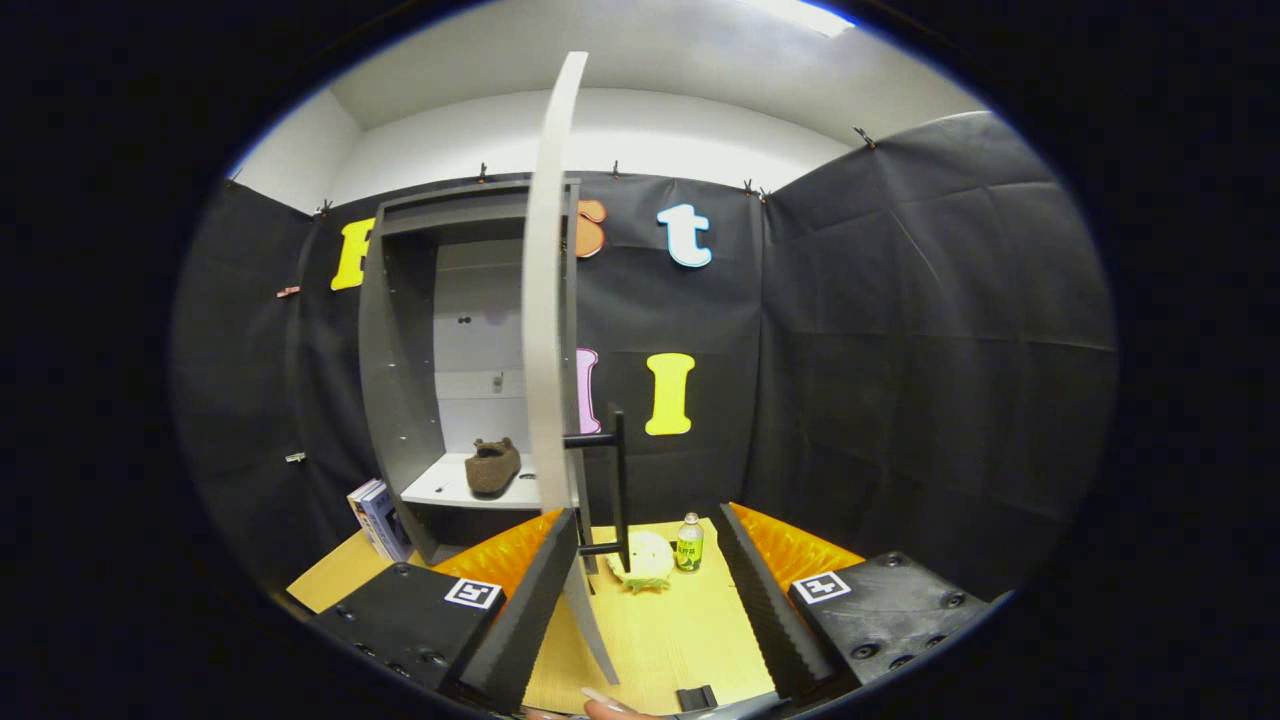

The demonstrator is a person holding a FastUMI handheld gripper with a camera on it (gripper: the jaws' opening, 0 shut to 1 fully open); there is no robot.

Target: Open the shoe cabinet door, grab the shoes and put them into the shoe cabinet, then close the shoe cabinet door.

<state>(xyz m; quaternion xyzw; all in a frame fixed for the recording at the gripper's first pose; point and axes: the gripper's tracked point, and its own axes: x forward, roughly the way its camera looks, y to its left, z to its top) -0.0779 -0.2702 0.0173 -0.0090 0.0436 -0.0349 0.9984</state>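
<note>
The gripper [645, 610] stands wide open, holding nothing, its 2 fingers flanking the door [548, 330] edge and black handle [619, 490]. The door stands open; 1 brown shoe [493, 466] sits on the shoe cabinet [400, 360] shelf, seemingly ready for closing.

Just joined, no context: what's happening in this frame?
A person's handheld claw is open at the cabinet, whose door stands swung out edge-on, with its black handle just ahead of the fingers. One brown shoe already sits on the shelf inside. A bottle and a pale yellow object stand on the table beyond the fingers; books lean beside the cabinet.
</note>
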